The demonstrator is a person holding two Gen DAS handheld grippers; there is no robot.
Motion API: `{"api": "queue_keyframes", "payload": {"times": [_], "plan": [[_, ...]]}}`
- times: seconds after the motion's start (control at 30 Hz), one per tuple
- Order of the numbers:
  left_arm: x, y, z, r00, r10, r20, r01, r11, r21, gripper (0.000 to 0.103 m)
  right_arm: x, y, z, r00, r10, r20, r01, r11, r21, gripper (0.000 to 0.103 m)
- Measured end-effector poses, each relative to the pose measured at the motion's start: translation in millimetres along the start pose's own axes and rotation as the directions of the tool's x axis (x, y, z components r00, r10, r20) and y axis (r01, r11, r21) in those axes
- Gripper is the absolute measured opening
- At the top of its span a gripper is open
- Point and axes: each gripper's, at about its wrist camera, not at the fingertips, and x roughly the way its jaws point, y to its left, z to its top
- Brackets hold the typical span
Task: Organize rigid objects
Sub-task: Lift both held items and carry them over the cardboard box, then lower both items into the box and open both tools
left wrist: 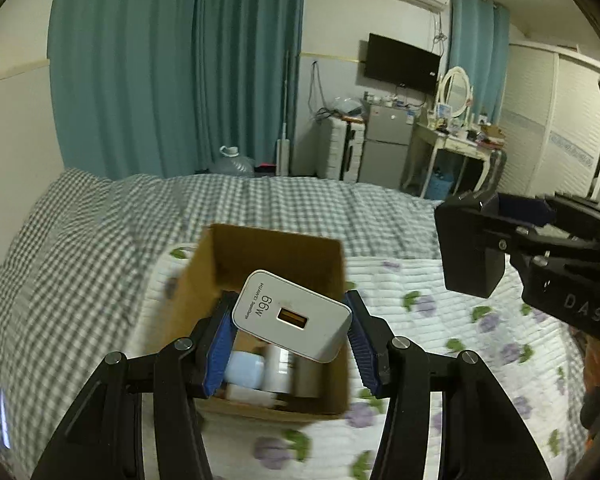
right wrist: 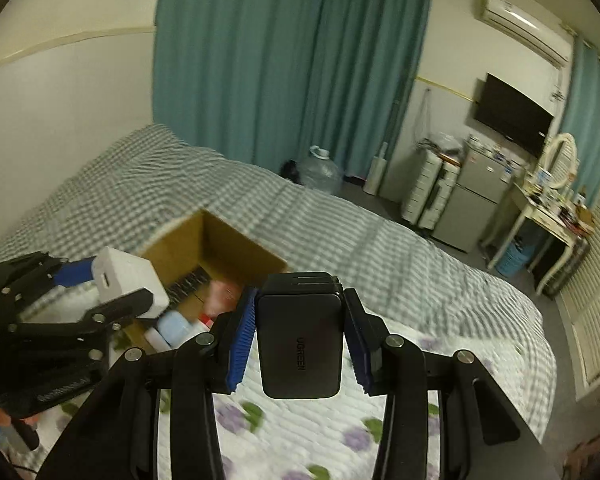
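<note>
Two chargers are held above the bed. The left gripper is clamped on a white rectangular 66W plastic charger, tilted over the open brown cardboard box on the floral quilt. The right gripper is clamped on a black rectangular UGREEN charger, just beside the box.

Both grippers clamped, loaded.

Teal curtains behind checked bed
</note>
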Motion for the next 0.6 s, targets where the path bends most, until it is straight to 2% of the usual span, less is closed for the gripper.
{"api": "queue_keyframes", "payload": {"times": [0.23,0.33,0.6], "plan": [[45,37,-13,0.997,0.008,-0.074,-0.006,1.000,0.028,0.053,68,52,23,0.996,0.084,-0.040,-0.085,0.996,-0.030,0.041],[65,43,-23,0.995,0.020,-0.097,-0.016,0.999,0.043,0.053,106,66,23,0.993,0.091,-0.080,-0.094,0.995,-0.038,0.041],[103,49,-33,0.991,-0.016,-0.129,0.023,0.998,0.059,0.053,190,79,6,0.979,0.081,-0.187,-0.094,0.994,-0.060,0.042]]}}
